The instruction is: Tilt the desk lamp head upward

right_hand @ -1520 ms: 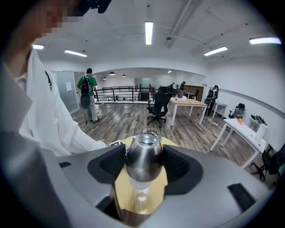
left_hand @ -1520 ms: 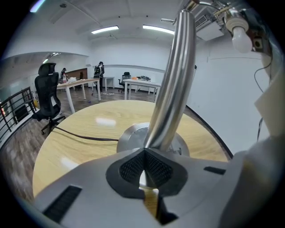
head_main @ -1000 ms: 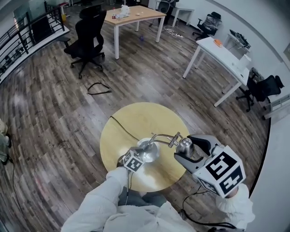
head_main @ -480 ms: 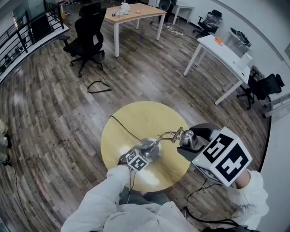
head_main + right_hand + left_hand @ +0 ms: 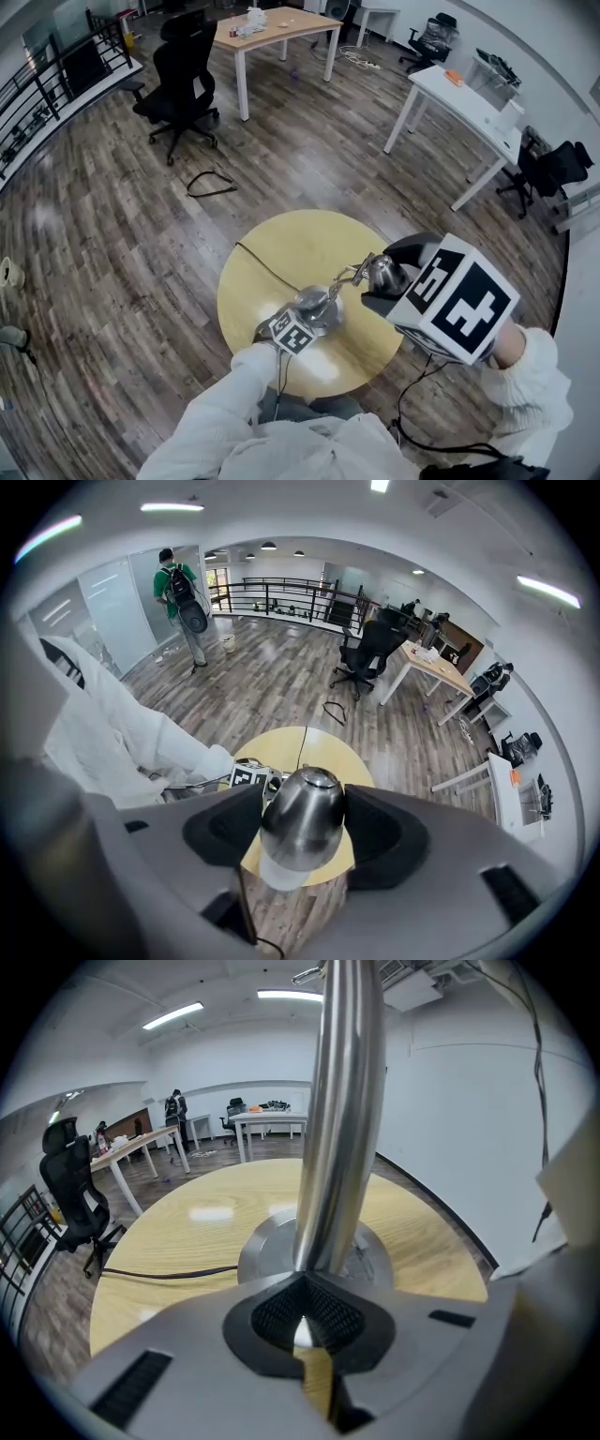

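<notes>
Lamp head [image 5: 382, 273] higher vs prev, raised R claw [image 5: 302, 836] clamped on it; L claw [image 5: 305, 1326] clamped on pole [image 5: 342, 1101].

Bright, even light from ceiling strip lights [image 5: 173, 1014], white glare patches on the tabletop [image 5: 178, 1241], highlights on the chrome lamp head [image 5: 302, 816], sheen on the wood floor [image 5: 42, 216] at nine o'clock, heavy fisheye bending, black corners, near foreground soft in gripper views

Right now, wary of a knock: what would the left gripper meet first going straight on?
The lamp pole, clamped between the left gripper's jaws; just beyond it, apparently the lamp base on the round table.
</notes>
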A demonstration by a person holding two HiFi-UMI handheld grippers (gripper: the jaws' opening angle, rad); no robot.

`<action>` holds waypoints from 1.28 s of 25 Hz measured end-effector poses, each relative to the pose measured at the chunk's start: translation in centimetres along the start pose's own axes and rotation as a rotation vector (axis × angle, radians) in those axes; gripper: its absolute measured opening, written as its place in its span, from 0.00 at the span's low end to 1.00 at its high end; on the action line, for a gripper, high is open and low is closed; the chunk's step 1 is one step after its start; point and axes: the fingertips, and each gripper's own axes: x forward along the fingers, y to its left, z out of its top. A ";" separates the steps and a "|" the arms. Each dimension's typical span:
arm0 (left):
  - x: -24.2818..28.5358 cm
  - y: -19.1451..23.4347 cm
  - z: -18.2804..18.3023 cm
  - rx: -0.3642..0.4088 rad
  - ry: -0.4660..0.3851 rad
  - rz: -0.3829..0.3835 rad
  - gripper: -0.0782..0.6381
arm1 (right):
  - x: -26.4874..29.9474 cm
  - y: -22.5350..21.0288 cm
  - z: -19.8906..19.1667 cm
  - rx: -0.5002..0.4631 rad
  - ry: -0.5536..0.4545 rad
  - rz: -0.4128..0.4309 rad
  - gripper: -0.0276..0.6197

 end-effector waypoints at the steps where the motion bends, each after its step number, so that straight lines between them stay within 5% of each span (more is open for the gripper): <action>1: 0.0 0.0 0.0 -0.003 -0.001 0.001 0.11 | 0.0 0.0 0.0 -0.002 -0.011 0.002 0.47; 5: 0.0 0.1 0.0 -0.025 -0.014 -0.005 0.11 | -0.3 0.1 0.4 -0.020 -0.085 -0.028 0.47; 9: 0.0 0.1 -0.1 -0.060 -0.034 -0.003 0.11 | -1.7 -0.1 1.1 -0.085 -0.204 -0.168 0.47; 12: 0.1 0.1 -0.2 -0.063 -0.038 0.009 0.11 | -3.8 -0.9 0.9 -0.009 -0.332 -0.194 0.47; 17: -3.2 0.9 1.1 -0.211 -0.189 0.060 0.11 | -11.6 -2.0 -1.0 0.318 -0.730 -0.106 0.47; 20: -8.5 1.3 2.9 -0.388 -0.402 0.058 0.11 | -15.9 -5.2 -6.4 0.601 -1.073 -0.256 0.47; 22: -12.1 1.0 3.7 -0.472 -0.539 0.062 0.11 | -15.9 -6.8 -12.9 0.797 -1.182 -0.443 0.47; 24: -15.3 0.4 4.1 -0.505 -0.632 0.079 0.11 | -13.7 -6.0 -18.8 0.930 -1.169 -0.626 0.47; 26: -17.8 -0.5 4.2 -0.500 -0.680 0.100 0.11 | -9.6 -3.2 -21.5 0.980 -1.127 -0.693 0.47; 28: -19.3 -1.8 4.2 -0.490 -0.701 0.111 0.11 | -3.7 0.0 -22.3 1.017 -1.078 -0.640 0.37; 30: -19.8 -3.4 4.0 -0.493 -0.703 0.105 0.11 | 2.5 2.7 -22.4 1.084 -1.015 -0.534 0.13; 32: -19.7 -5.2 3.7 -0.502 -0.690 0.088 0.11 | 8.1 4.8 -21.9 1.141 -0.942 -0.423 0.09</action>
